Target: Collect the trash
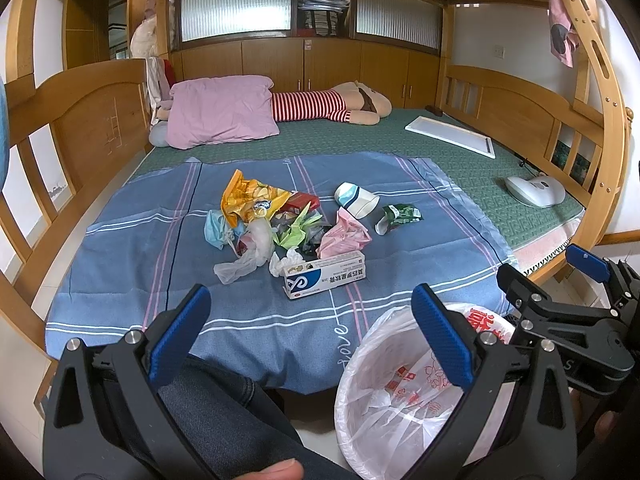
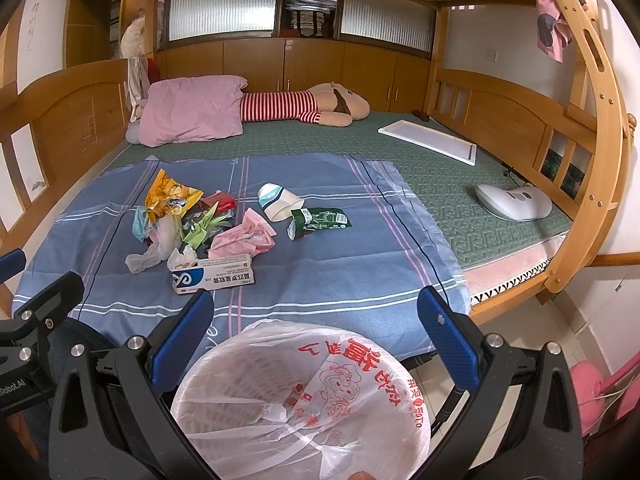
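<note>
Both grippers' fingers [image 1: 436, 332] [image 2: 182, 332] spread w/ nothing held; blue sheet [image 1: 248, 320] reads "love".

Trash pile [image 1: 276, 224] mid blue sheet [image 1: 120, 264]: wrappers, tissues, ointment box [image 1: 324, 274] nearest front edge; tipped paper cup [image 1: 357, 199], green packet [image 1: 398, 217] just right. Bag-lined bin [image 2: 304, 396] beyond sheet's front edge.

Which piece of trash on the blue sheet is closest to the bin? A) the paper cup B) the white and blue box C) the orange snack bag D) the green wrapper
B: the white and blue box lies at the near edge of the pile, nearest the lined bin, while the paper cup, green wrapper and orange snack bag sit farther back.
</note>
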A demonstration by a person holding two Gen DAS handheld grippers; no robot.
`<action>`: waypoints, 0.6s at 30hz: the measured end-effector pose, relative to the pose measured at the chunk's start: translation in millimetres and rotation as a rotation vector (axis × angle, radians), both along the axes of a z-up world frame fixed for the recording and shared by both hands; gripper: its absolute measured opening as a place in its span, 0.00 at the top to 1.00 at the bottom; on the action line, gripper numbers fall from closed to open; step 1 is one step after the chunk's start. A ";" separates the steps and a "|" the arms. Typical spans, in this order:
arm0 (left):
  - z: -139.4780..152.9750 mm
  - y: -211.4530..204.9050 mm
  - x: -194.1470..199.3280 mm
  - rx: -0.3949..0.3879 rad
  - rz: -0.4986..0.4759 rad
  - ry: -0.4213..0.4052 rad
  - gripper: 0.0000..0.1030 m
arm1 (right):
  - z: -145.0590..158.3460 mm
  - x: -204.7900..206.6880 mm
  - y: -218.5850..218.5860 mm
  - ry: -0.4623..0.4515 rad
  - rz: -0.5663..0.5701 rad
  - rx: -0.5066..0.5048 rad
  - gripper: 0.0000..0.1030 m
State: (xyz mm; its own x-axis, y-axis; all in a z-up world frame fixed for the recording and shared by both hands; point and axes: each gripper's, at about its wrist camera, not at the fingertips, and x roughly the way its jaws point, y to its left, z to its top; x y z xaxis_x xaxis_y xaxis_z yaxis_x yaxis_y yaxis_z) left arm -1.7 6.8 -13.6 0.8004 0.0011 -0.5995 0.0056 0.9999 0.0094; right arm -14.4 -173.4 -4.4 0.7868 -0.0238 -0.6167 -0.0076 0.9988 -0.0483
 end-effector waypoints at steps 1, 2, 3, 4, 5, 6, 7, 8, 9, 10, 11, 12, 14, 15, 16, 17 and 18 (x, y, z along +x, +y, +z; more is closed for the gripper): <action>-0.7 0.1 -0.7 0.000 0.000 0.001 0.03 | 0.2 0.1 0.2 0.000 0.000 -0.001 0.03; -1.7 -0.2 -1.6 0.000 0.000 0.001 0.03 | 0.4 0.4 0.2 -0.002 0.000 -0.001 0.03; -1.8 -0.2 -1.4 0.000 0.001 0.001 0.03 | -0.1 -0.2 0.4 -0.001 0.000 -0.002 0.03; -1.8 -0.2 -1.4 0.000 0.001 0.001 0.03 | 0.1 0.1 0.2 -0.001 -0.001 -0.002 0.03; -2.5 -0.3 -2.3 0.000 0.001 0.002 0.03 | 0.1 -0.1 0.1 0.000 0.000 0.000 0.03; -1.8 0.0 -1.4 -0.001 0.001 0.001 0.03 | 0.1 -0.4 0.1 -0.001 0.000 0.001 0.03; -1.8 0.0 -1.3 0.000 0.001 0.001 0.03 | 0.2 -0.1 0.3 -0.002 0.000 -0.001 0.03; -2.0 0.0 -1.5 0.000 0.001 0.001 0.03 | 0.6 0.5 0.3 -0.002 0.000 -0.002 0.03; -2.2 0.0 -1.7 -0.001 0.001 0.001 0.03 | 0.1 0.0 0.4 -0.002 0.000 -0.003 0.03; -1.7 0.2 -1.1 -0.001 0.001 0.001 0.03 | 0.1 0.9 1.0 -0.001 0.000 -0.003 0.03; -1.9 0.2 -1.4 -0.001 0.001 0.001 0.03 | -0.4 0.4 0.9 -0.001 0.000 -0.002 0.03; -1.6 0.3 -1.0 -0.001 0.000 0.002 0.03 | 0.0 0.8 1.1 -0.001 0.000 -0.002 0.03; -1.9 0.3 -1.3 -0.001 0.000 0.002 0.03 | -0.4 0.5 1.5 0.001 0.000 -0.003 0.03; -1.6 0.4 -1.0 -0.001 0.000 0.001 0.03 | -0.4 0.3 1.6 0.000 0.001 -0.003 0.03; -2.3 0.5 -1.8 -0.001 0.000 0.001 0.03 | 0.2 0.9 1.2 -0.001 0.001 -0.003 0.03; -2.3 0.5 -1.7 -0.001 0.001 0.001 0.03 | -0.3 0.5 1.5 -0.001 0.001 -0.003 0.03; -2.1 0.5 -1.3 -0.002 0.001 0.002 0.03 | -0.3 0.6 1.6 -0.001 0.001 -0.004 0.03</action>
